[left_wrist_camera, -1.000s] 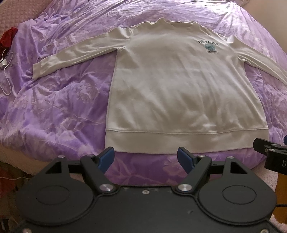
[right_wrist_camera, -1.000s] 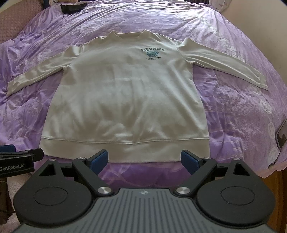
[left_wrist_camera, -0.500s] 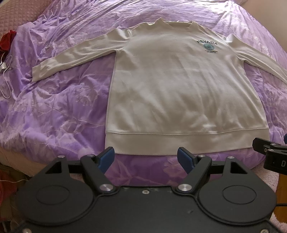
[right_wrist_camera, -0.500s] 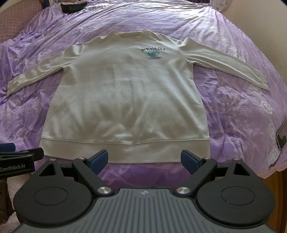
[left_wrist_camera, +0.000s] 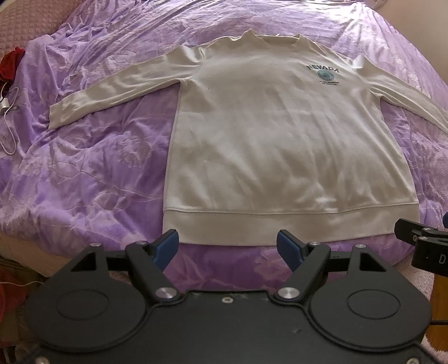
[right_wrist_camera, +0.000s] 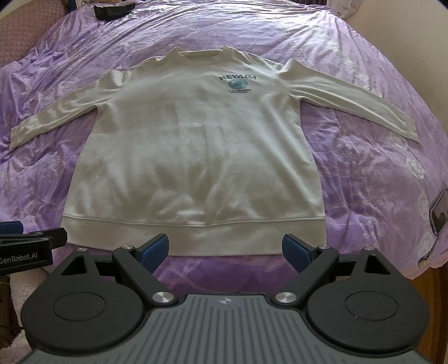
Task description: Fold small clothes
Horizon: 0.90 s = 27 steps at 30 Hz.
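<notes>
A cream long-sleeved sweatshirt (left_wrist_camera: 280,145) with a "NEVADA" print lies flat, front up, on a purple bedspread (left_wrist_camera: 84,182), sleeves spread out to both sides. It also shows in the right wrist view (right_wrist_camera: 196,145). My left gripper (left_wrist_camera: 228,247) is open and empty, just in front of the hem's left part. My right gripper (right_wrist_camera: 225,249) is open and empty, just in front of the hem's right part. Each gripper shows at the edge of the other's view.
A red cloth (left_wrist_camera: 11,64) and a white cable (left_wrist_camera: 11,112) lie at the bed's far left. A dark object (right_wrist_camera: 112,9) sits at the bed's far end. A phone (right_wrist_camera: 439,210) lies near the bed's right edge. The bed edge runs just below the hem.
The left wrist view has shifted slightly, with the red cloth and cable now closer to the left edge. The sweatshirt has not moved. Both grippers stay open.
</notes>
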### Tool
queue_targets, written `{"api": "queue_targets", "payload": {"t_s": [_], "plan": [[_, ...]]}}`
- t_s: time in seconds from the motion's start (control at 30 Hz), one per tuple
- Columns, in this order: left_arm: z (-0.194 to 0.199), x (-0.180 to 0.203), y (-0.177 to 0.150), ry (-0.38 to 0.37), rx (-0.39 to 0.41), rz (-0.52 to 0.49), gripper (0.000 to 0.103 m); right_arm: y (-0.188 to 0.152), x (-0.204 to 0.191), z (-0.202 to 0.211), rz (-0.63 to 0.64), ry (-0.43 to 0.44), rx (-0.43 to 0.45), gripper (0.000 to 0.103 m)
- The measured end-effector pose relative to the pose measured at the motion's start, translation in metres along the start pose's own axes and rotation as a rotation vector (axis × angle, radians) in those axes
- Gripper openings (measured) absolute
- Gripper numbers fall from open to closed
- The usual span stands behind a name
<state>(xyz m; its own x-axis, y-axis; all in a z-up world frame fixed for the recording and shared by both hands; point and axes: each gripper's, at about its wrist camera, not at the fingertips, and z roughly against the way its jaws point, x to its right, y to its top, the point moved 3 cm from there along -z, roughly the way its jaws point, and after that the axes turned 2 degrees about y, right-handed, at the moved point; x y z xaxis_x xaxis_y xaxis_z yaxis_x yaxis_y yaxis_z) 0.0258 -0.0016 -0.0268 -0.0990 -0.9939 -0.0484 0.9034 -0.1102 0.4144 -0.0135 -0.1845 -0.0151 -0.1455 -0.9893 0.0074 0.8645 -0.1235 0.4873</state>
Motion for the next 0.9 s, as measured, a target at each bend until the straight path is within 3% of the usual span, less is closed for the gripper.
{"api": "queue_targets", "payload": {"t_s": [0.47,0.7,0.8,0.9], "plan": [[-0.011,-0.003,0.004,-0.014,-0.017,0.005,0.079,0.003,-0.003,-0.007,0.001,-0.003,-0.020,0.103],[-0.022,-0.016,0.014,-0.049,0.018,0.023,0.079,0.011,-0.010,-0.016,0.017,-0.007,-0.022,0.103],[-0.035,-0.041,0.025,-0.038,0.027,0.125,0.079,0.022,-0.011,-0.022,0.021,-0.005,0.010,0.103],[-0.054,-0.083,0.042,-0.092,0.073,0.272,0.079,0.041,-0.010,-0.033,0.012,-0.027,0.110,0.103]]}}
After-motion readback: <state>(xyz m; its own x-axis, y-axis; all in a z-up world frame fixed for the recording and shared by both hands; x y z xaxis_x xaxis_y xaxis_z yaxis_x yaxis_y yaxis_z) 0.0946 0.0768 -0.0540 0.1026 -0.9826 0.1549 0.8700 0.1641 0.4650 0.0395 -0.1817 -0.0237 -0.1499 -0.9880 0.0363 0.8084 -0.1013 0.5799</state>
